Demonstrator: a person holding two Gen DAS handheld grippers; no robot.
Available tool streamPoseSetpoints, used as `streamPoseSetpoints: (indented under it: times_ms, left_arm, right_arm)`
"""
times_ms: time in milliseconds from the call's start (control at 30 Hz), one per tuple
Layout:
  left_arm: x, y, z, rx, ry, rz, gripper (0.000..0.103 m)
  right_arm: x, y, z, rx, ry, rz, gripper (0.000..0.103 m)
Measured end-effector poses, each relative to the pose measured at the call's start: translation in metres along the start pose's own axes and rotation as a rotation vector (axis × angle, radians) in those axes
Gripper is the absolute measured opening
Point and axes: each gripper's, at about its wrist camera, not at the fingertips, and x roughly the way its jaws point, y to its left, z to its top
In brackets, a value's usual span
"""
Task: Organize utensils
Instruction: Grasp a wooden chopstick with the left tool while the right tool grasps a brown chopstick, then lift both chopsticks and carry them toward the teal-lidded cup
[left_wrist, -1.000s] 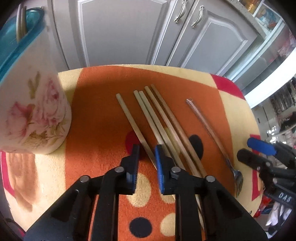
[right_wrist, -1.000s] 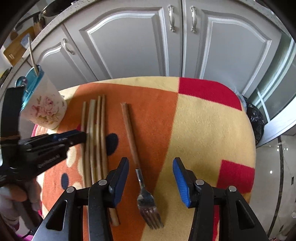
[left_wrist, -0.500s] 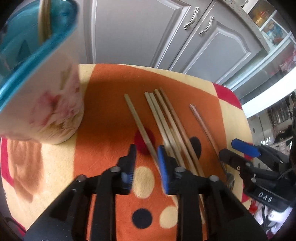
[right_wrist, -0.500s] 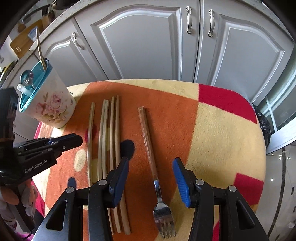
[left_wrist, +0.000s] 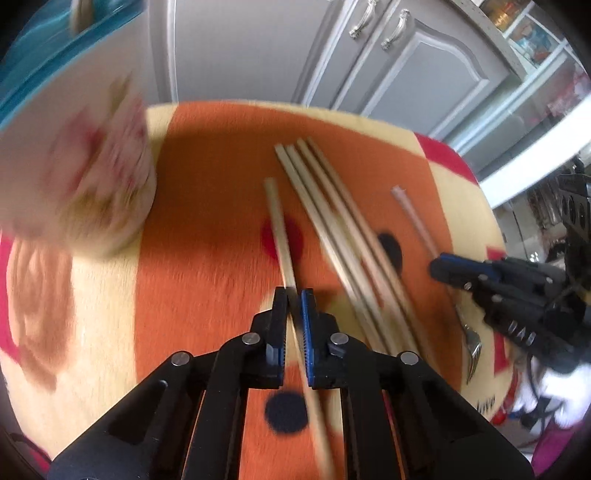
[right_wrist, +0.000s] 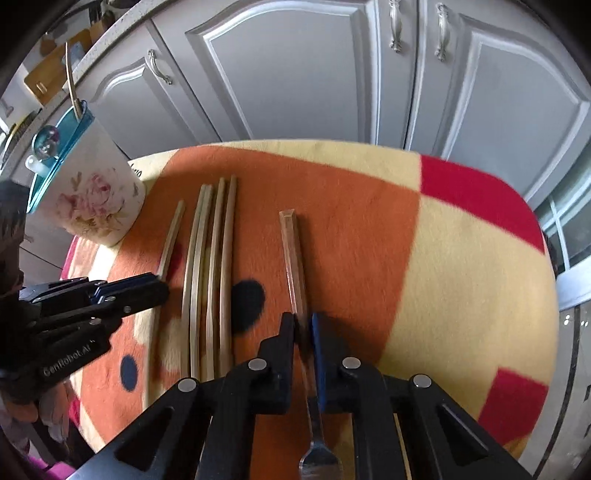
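1. Where the worktop (right_wrist: 461, 258) reaches its left edge under a blanket of orange, cream and red patches, a white holder (right_wrist: 92, 199) with a pink rose print and a blue rim stands upright; one long handle sticks out of its top.
2. Just right of the holder, a single pale chopstick (left_wrist: 280, 236) lies apart from the others, running from far to near across a red dot in the blanket.
3. The left gripper (left_wrist: 293, 295) has its jaws pressed onto this single chopstick near its middle; they have just been closing, and the stick runs between the pads and out toward the camera.
4. Right of that stick, four more chopsticks (right_wrist: 210, 266) lie side by side, touching or nearly so, parallel to the first.
5. A black dot in the blanket shows between these four and the fork.
6. Farther right lies a fork (right_wrist: 293, 258) with a brownish handle pointing away and its metal tines toward the near edge.
7. The right gripper (right_wrist: 303, 321) has its jaws clamped on the fork's handle partway along; they have just been closing, with the handle between them.
8. Grey cabinet doors (right_wrist: 295, 74) with metal pulls stand behind the worktop.
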Motion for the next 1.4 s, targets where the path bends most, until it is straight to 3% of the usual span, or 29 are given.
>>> streamPoseSetpoints:
  times_ms: [267, 300, 333, 367, 533, 733, 833, 900, 967, 1133, 1400]
  left_arm:
    - [-0.019, -0.002, -0.049, 0.06, 0.062, -0.016, 0.006]
    - [-0.018, -0.002, -0.048, 0.061, 0.067, -0.015, 0.008]
    - [-0.018, -0.002, -0.044, 0.066, 0.068, -0.01, 0.01]
    - [-0.019, -0.002, -0.04, 0.07, 0.057, 0.002, 0.015]
    - [-0.02, -0.001, -0.019, 0.072, 0.001, 0.046, 0.023]
    - [-0.003, -0.011, -0.007, 0.135, 0.014, 0.104, 0.023]
    - [0.002, -0.02, -0.002, 0.188, -0.004, 0.143, 0.022]
    - [0.004, -0.022, 0.001, 0.199, -0.007, 0.134, 0.006]
    - [0.0, -0.016, 0.002, 0.172, 0.01, 0.1, 0.006]
    - [-0.054, -0.009, 0.002, 0.146, -0.092, 0.02, 0.005]
    - [-0.131, -0.021, -0.019, 0.182, -0.235, -0.034, 0.005]
  right_arm:
    - [-0.024, -0.01, -0.058, -0.014, 0.073, 0.034, 0.009]
    - [-0.025, -0.011, -0.059, -0.012, 0.074, 0.031, 0.018]
    - [-0.027, -0.011, -0.059, -0.019, 0.07, 0.01, 0.038]
    - [-0.029, -0.01, -0.056, -0.031, 0.054, -0.013, 0.042]
    - [-0.021, -0.002, -0.034, -0.031, 0.025, -0.028, 0.041]
    - [-0.002, 0.004, -0.014, -0.046, 0.021, -0.061, 0.016]
    - [-0.001, 0.003, -0.007, -0.059, 0.025, -0.06, 0.01]
    - [0.0, 0.003, -0.003, -0.062, 0.027, -0.054, 0.01]
    - [-0.007, 0.005, -0.005, -0.072, 0.023, -0.046, 0.01]
    - [-0.056, 0.006, -0.016, -0.07, -0.071, 0.013, 0.01]
    - [-0.135, 0.017, -0.044, -0.07, -0.214, 0.062, 0.01]
